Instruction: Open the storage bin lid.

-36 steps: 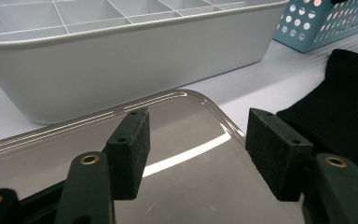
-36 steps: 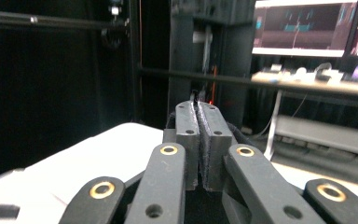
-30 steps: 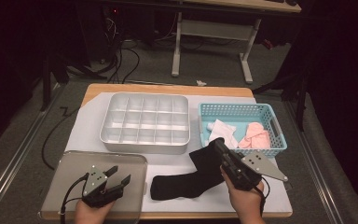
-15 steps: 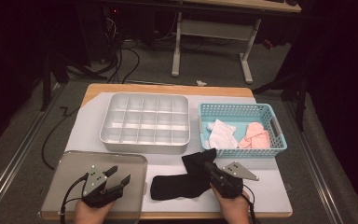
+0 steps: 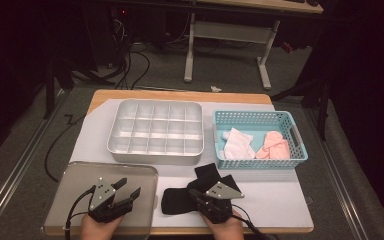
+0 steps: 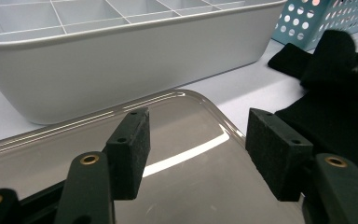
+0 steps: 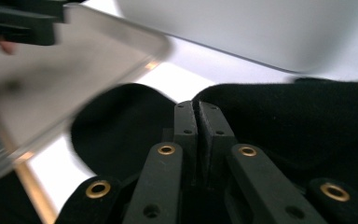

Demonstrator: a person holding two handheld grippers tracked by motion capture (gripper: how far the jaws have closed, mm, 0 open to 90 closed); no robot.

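Nearest, at six o'clock on the table: black sock, lying flat on the white mat with one end folded up toward twelve. Soft, light and limp by the look of it. Bound to sag and trail from any pinch, unlikely to slip from rubbery pads, nothing to break. Best taken at the folded end or at the cuff, through both layers, then lifted high enough to clear a rim.

On top of it, right gripper, pads almost together with just a thin dark slit between them in the right gripper view. Cannot tell whether a bit of cloth is caught there.

At eight o'clock, left gripper, spread wide and holding nothing, poised over a shallow flat tray. Bare and glossy, apart from the sock, just beside it.

Farther out, at eleven to twelve o'clock: grey divided bin, rows of small square compartments, all vacant as far as can be seen.

At two o'clock, just beside the bin: blue basket with perforated walls. Inside, a white sock toward nine and a pink sock toward three, both lying loose on the bottom.
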